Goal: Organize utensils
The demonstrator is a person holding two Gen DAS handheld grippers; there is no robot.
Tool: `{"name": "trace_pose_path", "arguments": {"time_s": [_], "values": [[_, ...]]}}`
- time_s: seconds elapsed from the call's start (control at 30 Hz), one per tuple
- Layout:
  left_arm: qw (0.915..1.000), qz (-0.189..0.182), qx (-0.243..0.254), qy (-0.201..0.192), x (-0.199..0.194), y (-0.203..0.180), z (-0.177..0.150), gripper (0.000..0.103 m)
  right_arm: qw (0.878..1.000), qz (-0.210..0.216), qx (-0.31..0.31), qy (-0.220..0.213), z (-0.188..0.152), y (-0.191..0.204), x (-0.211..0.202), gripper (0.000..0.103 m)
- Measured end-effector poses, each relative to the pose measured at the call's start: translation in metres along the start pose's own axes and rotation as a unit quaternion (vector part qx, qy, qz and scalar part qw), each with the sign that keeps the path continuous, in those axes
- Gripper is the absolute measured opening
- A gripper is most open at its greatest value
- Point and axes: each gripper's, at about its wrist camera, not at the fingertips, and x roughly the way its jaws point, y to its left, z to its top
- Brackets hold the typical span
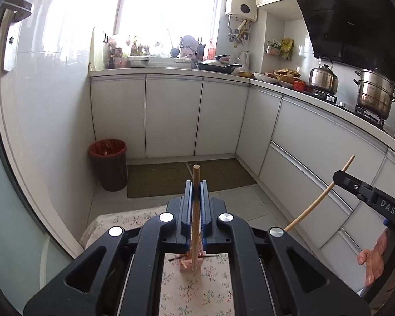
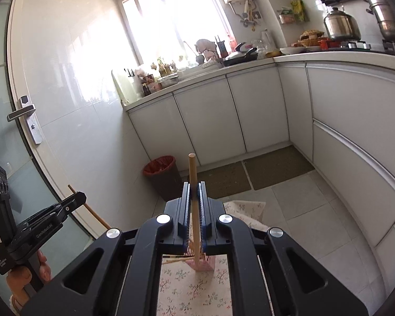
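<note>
Looking along the left gripper (image 1: 196, 192), its jaws are clamped on a wooden chopstick (image 1: 196, 176) that stands upright through them, well above the pink holder (image 1: 191, 263) on the floral cloth (image 1: 197, 289); off to the side the right gripper (image 1: 341, 177) pinches a paler chopstick (image 1: 316, 202). From the right wrist view, the right gripper (image 2: 194, 194) is likewise clenched on its chopstick (image 2: 192, 168), the holder (image 2: 201, 263) directly below with loose sticks beside it. Both sticks are pinched narrowly, so either could likely pivot, miss the holder, or tip it.
</note>
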Motion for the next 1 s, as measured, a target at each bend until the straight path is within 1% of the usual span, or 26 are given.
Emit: {"name": "trace_pose_path", "arguments": {"time_s": [0.1,0.17,0.3,0.37,0.43,0.5,0.57,0.6,0.63,0.73,0.77,0.8,0.9,1.0], "values": [[0.9998,0.014,-0.005,0.011,0.039,0.005,0.011,0.004,1.0,-0.002,-0.007,-0.013,0.01,-0.001,0.016,0.006],[0.9994,0.016,-0.017,0.025,0.066,0.013,0.008,0.004,1.0,-0.003,-0.011,-0.012,0.011,-0.002,0.031,0.006],[0.9974,0.019,-0.038,0.059,0.119,0.025,-0.011,0.005,1.0,-0.006,-0.017,-0.001,0.004,-0.006,0.065,0.006],[0.9943,0.014,-0.039,0.098,0.149,0.027,-0.029,0.006,1.0,-0.007,-0.021,0.004,-0.001,-0.007,0.082,0.006],[0.9906,0.005,-0.041,0.131,0.168,0.029,-0.048,0.022,1.0,-0.007,-0.026,0.01,-0.008,-0.007,0.097,0.006],[0.99,0.0,-0.053,0.131,0.167,0.032,-0.06,0.023,0.999,-0.007,-0.027,0.016,-0.016,-0.006,0.107,0.006],[0.9916,-0.001,-0.062,0.113,0.155,0.038,-0.061,0.023,0.999,-0.006,-0.027,0.023,-0.019,-0.007,0.115,0.006],[0.9926,0.0,-0.066,0.102,0.148,0.041,-0.059,0.025,0.999,-0.005,-0.027,0.024,-0.02,-0.007,0.117,0.006],[0.9934,0.0,-0.069,0.092,0.138,0.044,-0.058,0.03,0.999,-0.004,-0.026,0.024,-0.021,-0.007,0.119,0.006],[0.9948,0.005,-0.083,0.059,0.115,0.054,-0.052,0.038,0.999,0.0,-0.028,0.023,-0.02,-0.004,0.124,0.006],[0.9951,0.008,-0.086,0.05,0.108,0.058,-0.052,0.039,0.999,0.001,-0.03,0.022,-0.02,-0.002,0.126,0.006],[0.9951,0.007,-0.088,0.044,0.103,0.061,-0.051,0.042,0.999,0.001,-0.033,0.02,-0.02,0.0,0.127,0.006],[0.9951,0.013,-0.091,0.036,0.096,0.067,-0.048,0.043,0.999,0.004,-0.042,0.016,-0.019,0.009,0.137,0.006],[0.9953,0.016,-0.086,0.041,0.097,0.072,-0.047,0.043,0.999,0.008,-0.048,0.015,-0.018,0.019,0.149,0.006]]}}
